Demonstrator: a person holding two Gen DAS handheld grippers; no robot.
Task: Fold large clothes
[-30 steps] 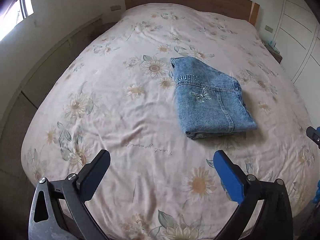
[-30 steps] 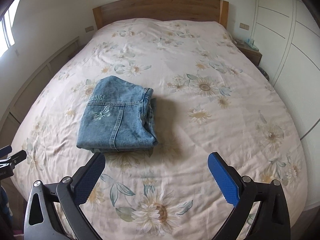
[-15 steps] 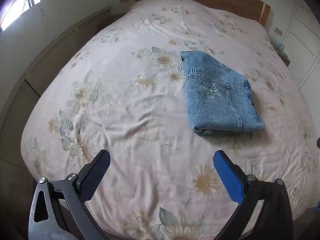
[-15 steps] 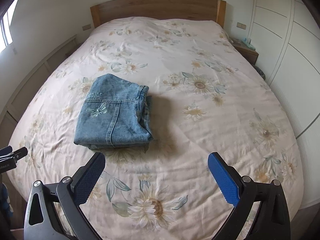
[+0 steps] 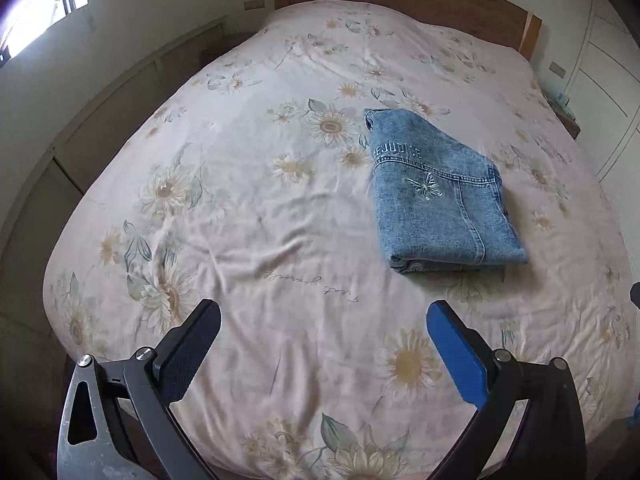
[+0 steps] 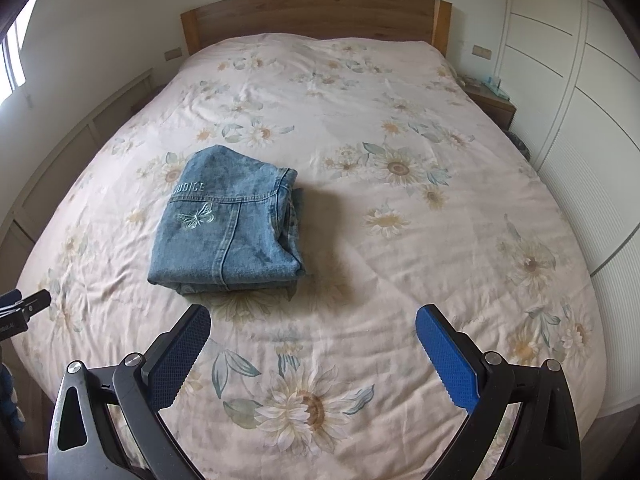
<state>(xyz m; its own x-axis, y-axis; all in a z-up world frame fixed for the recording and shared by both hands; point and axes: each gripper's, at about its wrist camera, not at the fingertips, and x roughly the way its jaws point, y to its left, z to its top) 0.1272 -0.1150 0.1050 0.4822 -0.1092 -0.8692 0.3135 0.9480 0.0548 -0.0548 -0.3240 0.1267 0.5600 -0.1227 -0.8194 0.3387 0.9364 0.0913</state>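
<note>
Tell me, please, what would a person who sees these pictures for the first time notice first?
The eye goes first to the folded denim garment, a blue bundle with an embroidered butterfly, lying alone on the pale floral bedspread, left of the middle in the right wrist view. Next come the left gripper and the right gripper at the bottom of each view, both open and holding nothing. Behind stands a wooden headboard.

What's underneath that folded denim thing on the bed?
The folded denim garment lies on the floral bedspread, its own folded layers showing at the near edge. Whatever might lie beneath it is covered.
</note>
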